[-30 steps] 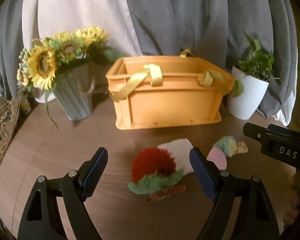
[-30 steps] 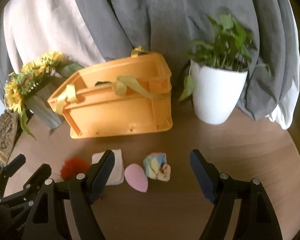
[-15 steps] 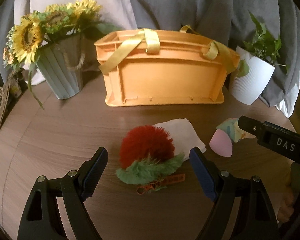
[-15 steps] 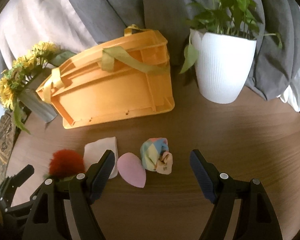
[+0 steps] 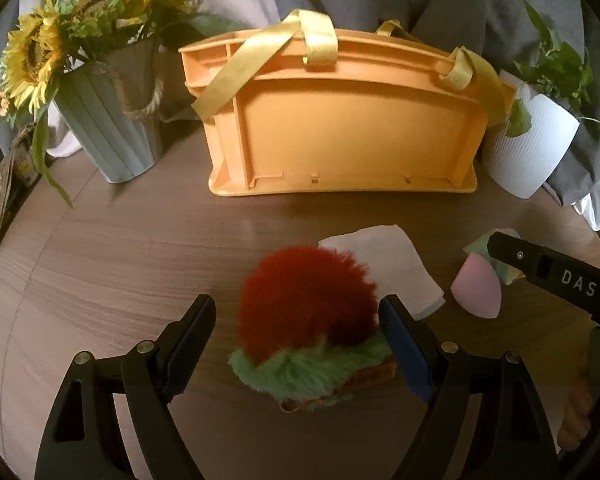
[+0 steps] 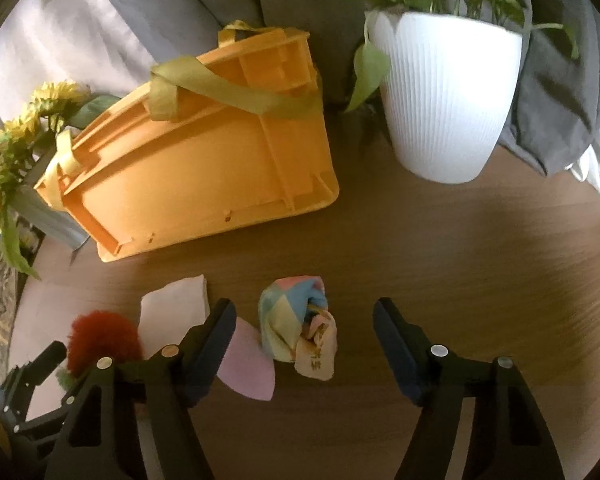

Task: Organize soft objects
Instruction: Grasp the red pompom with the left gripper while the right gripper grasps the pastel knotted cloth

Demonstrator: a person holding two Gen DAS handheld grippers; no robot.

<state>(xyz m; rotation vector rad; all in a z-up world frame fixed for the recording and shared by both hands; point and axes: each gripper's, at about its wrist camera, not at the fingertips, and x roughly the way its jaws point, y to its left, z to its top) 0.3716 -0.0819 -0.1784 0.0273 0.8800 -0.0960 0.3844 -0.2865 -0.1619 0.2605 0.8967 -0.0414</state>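
- We saw 4 soft things lying in a loose row on the wooden counter (image 5: 140,248), in front of an orange crate (image 5: 340,128) with yellow ribbon handles.
- We could not see inside the crate from either view, so we judged the sorting barely begun: all 4 things in view remained to be moved.
- Our left claw (image 5: 296,322) stood wide open around a red and green fluffy pompom (image 5: 306,292). The right-hand pad was just beside the fur, or brushing it; the other pad stood apart. Nothing was gripped.
- A white folded cloth (image 5: 396,264) lay just behind the pompom, touching it.
- Our right claw (image 6: 302,330) was open, its jaws having just been closing. A pastel patchwork bundle (image 6: 296,320) sat between them, untouched by either pad.
- A pink egg-shaped sponge (image 6: 248,364) lay beside the bundle, partly hidden behind that claw's left-hand finger.
- A vase of sunflowers (image 5: 112,136) stood left of the crate and a white potted plant (image 6: 448,96) right of it.
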